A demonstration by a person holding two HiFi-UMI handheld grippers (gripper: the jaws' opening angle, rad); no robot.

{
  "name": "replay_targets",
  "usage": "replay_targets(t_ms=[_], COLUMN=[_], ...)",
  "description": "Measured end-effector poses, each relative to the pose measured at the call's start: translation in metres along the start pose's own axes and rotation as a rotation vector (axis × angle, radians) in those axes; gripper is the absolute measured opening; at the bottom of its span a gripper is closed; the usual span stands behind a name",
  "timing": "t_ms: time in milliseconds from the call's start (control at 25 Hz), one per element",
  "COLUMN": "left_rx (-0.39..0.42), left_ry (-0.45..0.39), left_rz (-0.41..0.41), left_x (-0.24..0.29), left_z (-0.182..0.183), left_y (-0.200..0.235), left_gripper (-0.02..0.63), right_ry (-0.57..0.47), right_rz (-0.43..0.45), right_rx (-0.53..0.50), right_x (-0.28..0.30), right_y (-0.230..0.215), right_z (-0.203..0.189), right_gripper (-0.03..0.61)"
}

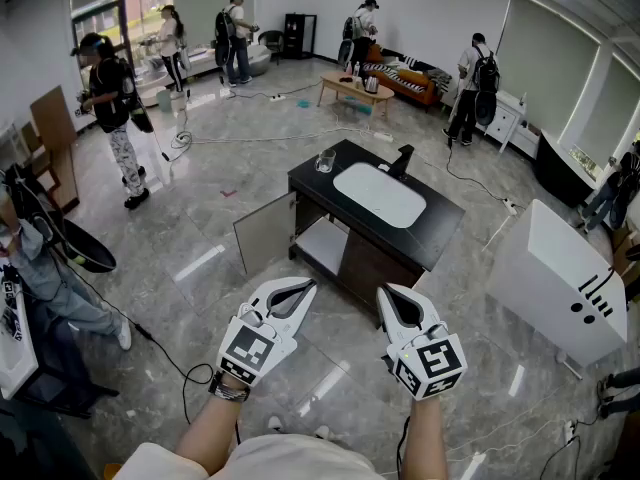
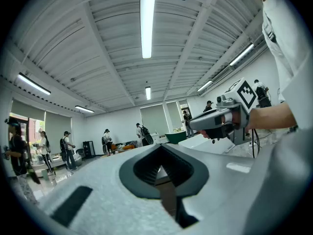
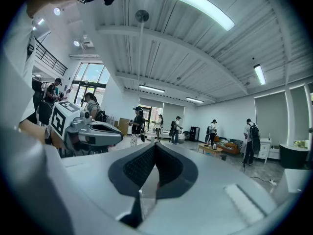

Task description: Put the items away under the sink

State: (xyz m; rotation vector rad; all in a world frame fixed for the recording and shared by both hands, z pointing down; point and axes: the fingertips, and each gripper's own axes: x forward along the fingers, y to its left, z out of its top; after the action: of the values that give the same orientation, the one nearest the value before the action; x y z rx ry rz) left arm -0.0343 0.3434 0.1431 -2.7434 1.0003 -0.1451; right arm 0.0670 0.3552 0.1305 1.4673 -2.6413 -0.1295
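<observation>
Left tool [image 1: 306,286] and right tool [image 1: 386,291] are held side by side, not touching. On each, the jaws are closed together with nothing between them. Ahead, well apart from both, stands the black desk [image 1: 436,230] with the white sink [image 1: 378,194]. A glass [image 1: 325,160] stands on its far left corner. The door [image 1: 265,233] under the sink is open, exposing a shelf [image 1: 322,244].

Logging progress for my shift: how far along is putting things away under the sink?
Done: only the cabinet door stands open. In hand: nothing; the left gripper and right gripper are both shut and empty, short of the cabinet. Left: the glass on the countertop, not yet stowed.
</observation>
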Motion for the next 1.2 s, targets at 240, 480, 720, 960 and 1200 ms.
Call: replay_targets(t_ms=[240,480,720,960,1200], left_rx=[-0.010,-0.001,-0.028,-0.086,-0.084], left_ry=[0.016,0.011,0.003,0.012,0.028], left_rz=[0.000,0.015,0.028,0.065,0.075], left_x=[0.006,0.024,0.040,0.052,0.078], left_z=[-0.005,0.001,0.004,-0.005,-0.022], left_y=[-0.010,-0.016,-0.027,-0.026,-0.001], left_gripper=[0.005,0.005,0.005,0.004,0.005], right_ry=[-0.013,-0.040,-0.036,-0.041,-0.023], right_rz=[0.029,0.050,0.055,0.093,0.108], right_rx=[0.043,0.094,0.064,0.071,0.047], right_x=[-0.011,-0.015,-0.021,-0.015,0.010], right_y=[-0.007,-0.026,-0.050,-0.067,-0.080], right_z=[-0.005,-0.005,-0.009,-0.017,-0.030], right_gripper=[0.008,0.007,0.008,0.006,0.006])
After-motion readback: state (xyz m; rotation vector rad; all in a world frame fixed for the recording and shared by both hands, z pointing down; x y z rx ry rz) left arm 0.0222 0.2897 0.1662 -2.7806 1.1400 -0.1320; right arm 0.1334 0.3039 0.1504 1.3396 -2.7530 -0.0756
